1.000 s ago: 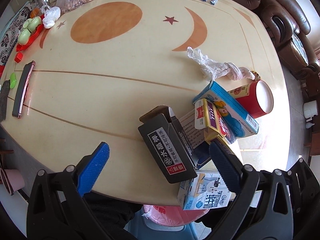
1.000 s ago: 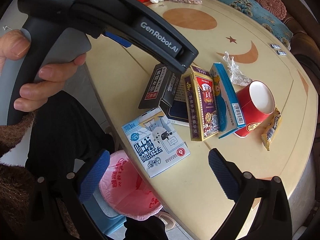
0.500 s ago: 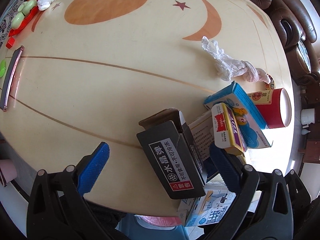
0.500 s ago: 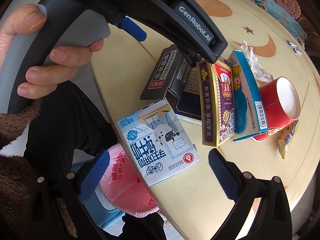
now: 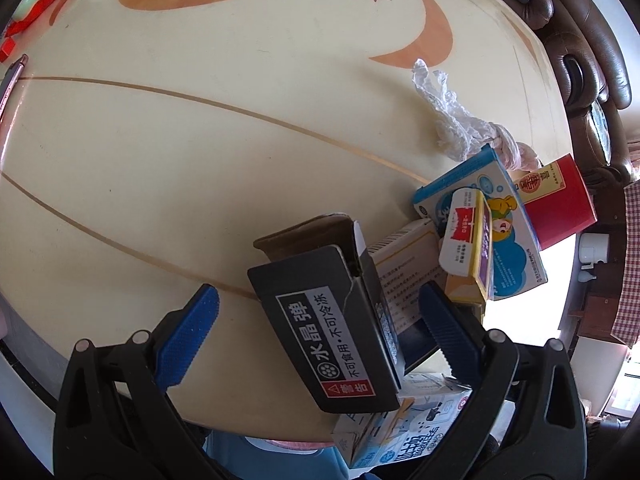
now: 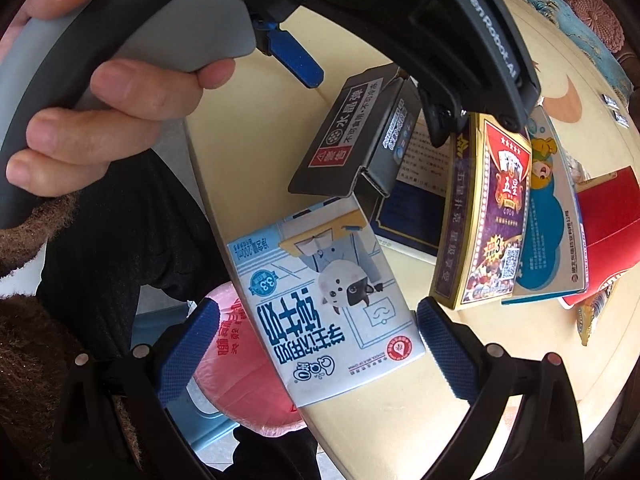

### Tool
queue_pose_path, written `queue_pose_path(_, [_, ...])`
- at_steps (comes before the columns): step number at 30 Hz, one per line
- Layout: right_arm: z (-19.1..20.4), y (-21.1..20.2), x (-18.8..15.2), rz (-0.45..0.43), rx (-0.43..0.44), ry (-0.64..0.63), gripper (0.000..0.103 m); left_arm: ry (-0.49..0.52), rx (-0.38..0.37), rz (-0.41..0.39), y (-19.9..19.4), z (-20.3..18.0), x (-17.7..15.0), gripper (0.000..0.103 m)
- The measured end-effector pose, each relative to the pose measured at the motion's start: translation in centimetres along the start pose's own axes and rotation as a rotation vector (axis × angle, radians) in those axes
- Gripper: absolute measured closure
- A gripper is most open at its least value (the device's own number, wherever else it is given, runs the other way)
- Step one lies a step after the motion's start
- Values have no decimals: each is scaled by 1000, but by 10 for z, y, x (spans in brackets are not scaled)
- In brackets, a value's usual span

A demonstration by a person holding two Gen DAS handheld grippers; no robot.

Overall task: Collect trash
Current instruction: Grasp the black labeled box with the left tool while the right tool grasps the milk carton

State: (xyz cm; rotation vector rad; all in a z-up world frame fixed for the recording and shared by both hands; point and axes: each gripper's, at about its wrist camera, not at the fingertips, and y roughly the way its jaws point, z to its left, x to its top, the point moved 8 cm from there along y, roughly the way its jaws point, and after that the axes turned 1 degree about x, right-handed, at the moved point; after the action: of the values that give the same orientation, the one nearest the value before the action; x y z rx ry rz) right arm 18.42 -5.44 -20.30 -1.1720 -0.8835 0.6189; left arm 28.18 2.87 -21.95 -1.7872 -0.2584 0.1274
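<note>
A black box (image 5: 332,328) with Chinese lettering lies near the table's front edge, between the open fingers of my left gripper (image 5: 316,320); it also shows in the right wrist view (image 6: 352,136). A light blue milk carton (image 6: 324,300) lies at the table edge between the open fingers of my right gripper (image 6: 316,344), and shows in the left wrist view (image 5: 404,428). Beside them lie a purple and gold card box (image 6: 488,216), a blue box (image 5: 492,224), a red paper cup (image 5: 560,204) and a crumpled clear plastic wrapper (image 5: 452,120).
A bin lined with a pink bag (image 6: 240,364) stands on the floor below the table edge. A snack wrapper (image 6: 592,316) lies past the cup. A phone (image 5: 10,84) and toys (image 5: 36,0) lie at the far left. Brown sofas (image 5: 588,52) flank the table.
Both grippers have moved closer to the trash pile: the left one down over the black box, the right one toward the milk carton. Both stay open.
</note>
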Motion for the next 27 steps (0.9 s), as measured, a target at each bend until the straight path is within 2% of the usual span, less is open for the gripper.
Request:
queue_pose_path(2, [-2, -1, 1, -10, -20, 2, 18, -19, -37, 2, 2, 3, 2, 6])
queue_pose_path(5, [-5, 2, 0, -9, -23, 6, 21, -44, -60, 5, 7, 7, -2, 12])
queue_pose_path(8, [-6, 6, -2, 3, -36, 1, 22, -49, -60, 6, 5, 12, -5, 21])
queue_pose_path(11, [-6, 6, -2, -9, -46, -3, 23, -57, -59, 2, 2, 13, -6, 24])
queue_pose_path(17, [-7, 6, -4, -30, -68, 13, 24, -43, -47, -1, -2, 9, -16, 40])
queue_pose_path(22, [-1, 12, -11, -44, -75, 46, 25, -41, -51, 2, -6, 2, -20, 41])
queue_pose_path(27, [-2, 2, -12, -68, -96, 52, 25, -5, -17, -45, -17, -5, -17, 41])
